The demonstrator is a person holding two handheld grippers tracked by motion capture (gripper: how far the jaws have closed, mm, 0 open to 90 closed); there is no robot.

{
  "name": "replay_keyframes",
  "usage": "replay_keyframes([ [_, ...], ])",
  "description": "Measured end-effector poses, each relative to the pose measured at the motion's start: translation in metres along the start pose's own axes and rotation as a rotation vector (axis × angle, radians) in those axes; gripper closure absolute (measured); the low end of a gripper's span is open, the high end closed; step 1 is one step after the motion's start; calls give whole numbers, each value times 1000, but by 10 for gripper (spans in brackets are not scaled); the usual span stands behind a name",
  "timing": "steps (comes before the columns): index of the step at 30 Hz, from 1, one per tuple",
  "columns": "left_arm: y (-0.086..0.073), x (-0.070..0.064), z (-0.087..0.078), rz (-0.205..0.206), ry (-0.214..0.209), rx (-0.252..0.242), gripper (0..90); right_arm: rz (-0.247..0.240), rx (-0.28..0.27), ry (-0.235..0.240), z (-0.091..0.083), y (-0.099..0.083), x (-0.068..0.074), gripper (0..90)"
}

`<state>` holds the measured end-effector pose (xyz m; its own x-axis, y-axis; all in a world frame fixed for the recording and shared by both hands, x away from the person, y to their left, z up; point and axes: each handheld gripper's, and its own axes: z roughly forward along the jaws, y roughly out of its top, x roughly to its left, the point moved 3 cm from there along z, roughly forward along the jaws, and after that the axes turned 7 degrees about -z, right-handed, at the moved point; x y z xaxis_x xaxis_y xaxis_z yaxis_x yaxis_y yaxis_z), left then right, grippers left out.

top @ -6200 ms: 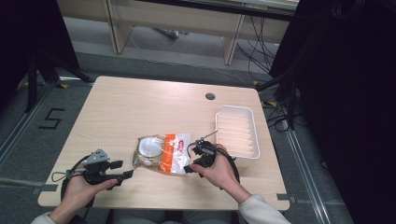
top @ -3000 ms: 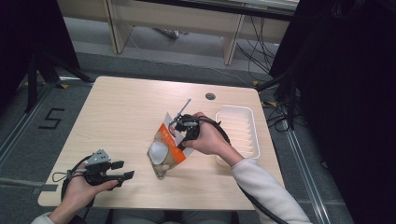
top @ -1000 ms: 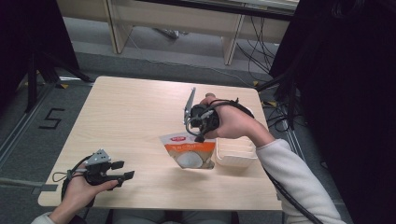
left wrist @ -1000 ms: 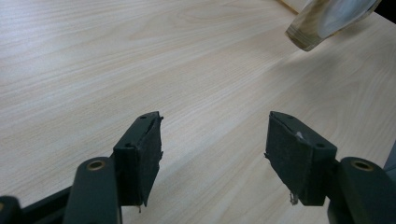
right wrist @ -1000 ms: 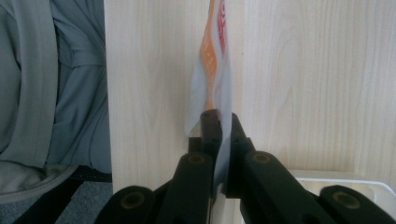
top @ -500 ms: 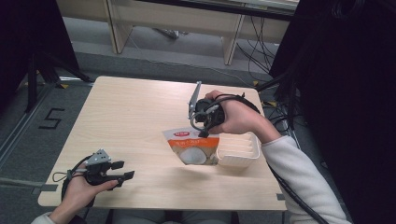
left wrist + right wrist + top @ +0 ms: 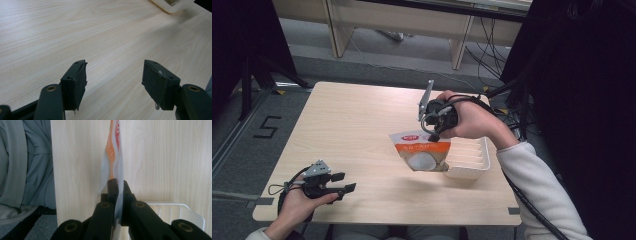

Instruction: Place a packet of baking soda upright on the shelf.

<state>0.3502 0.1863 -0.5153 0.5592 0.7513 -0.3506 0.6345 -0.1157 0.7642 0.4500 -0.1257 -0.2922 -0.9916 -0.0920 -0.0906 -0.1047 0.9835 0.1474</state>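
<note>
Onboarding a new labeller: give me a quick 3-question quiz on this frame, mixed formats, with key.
1. True or false: the right gripper is shut on the snack bag.
2. What does the bag hang beside? A) white tray B) a metal bowl C) a cardboard box
3. Fill in: the left gripper, near the table corner, has its fingers ____.

Key: 1 true; 2 A; 3 open.

A: Setting? Lab or test room.
B: Agreed. Bare wooden table (image 7: 352,125), taped "5" floor marker (image 7: 267,127) left of the left gripper (image 7: 343,183), loose cables (image 7: 484,55) beyond the right gripper (image 7: 433,136).
</note>
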Motion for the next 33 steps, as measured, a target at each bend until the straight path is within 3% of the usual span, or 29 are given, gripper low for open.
replay_keyframes([
  [1, 0, 0, 0, -1, 0, 1, 355, 27, 14, 0, -2, -1, 2, 900],
  [4, 0, 0, 0, 0, -1, 0, 354, 2, 8, -5, -4, -2, 0, 900],
  [5, 0, 0, 0, 1, 0, 0, 354, 20, 16, -7, -5, -2, 0, 900],
  [8, 0, 0, 0, -1, 0, 1, 354, 3, 3, -10, -7, -4, -1, 900],
  [16, 0, 0, 0, -3, 0, 2, 354, 28, 5, -21, -12, -11, -3, 900],
  [18, 0, 0, 0, -4, 0, 2, 354, -6, -2, -24, -13, -13, -6, 900],
  [19, 0, 0, 0, -4, 0, 1, 355, 29, 6, -25, -14, -14, -4, 900],
  [22, 0, 0, 0, -3, 0, 1, 355, 20, 4, -25, -16, -16, -6, 900],
  [23, 0, 0, 0, -3, 0, 1, 354, 39, 6, -27, -17, -17, -5, 900],
  [25, 0, 0, 0, -4, 0, 1, 354, 14, 0, -30, -17, -18, -7, 900],
  [26, 0, 0, 0, -4, 0, 1, 354, 39, 5, -33, -18, -19, -6, 900],
  [28, 0, 0, 0, -4, 0, 1, 355, 28, 5, -34, -19, -20, -7, 900],
  [29, 0, 0, 0, -3, -1, 2, 354, 48, 6, -34, -20, -21, -7, 900],
  [30, 0, 0, 0, -2, 0, 1, 355, 29, -1, -36, -21, -22, -8, 900],
  [31, 0, 0, 0, -1, -1, 1, 355, 51, 5, -38, -22, -23, -8, 900],
  [33, 0, 0, 0, -2, 0, 1, 354, 33, -5, -37, -23, -24, -10, 900],
])
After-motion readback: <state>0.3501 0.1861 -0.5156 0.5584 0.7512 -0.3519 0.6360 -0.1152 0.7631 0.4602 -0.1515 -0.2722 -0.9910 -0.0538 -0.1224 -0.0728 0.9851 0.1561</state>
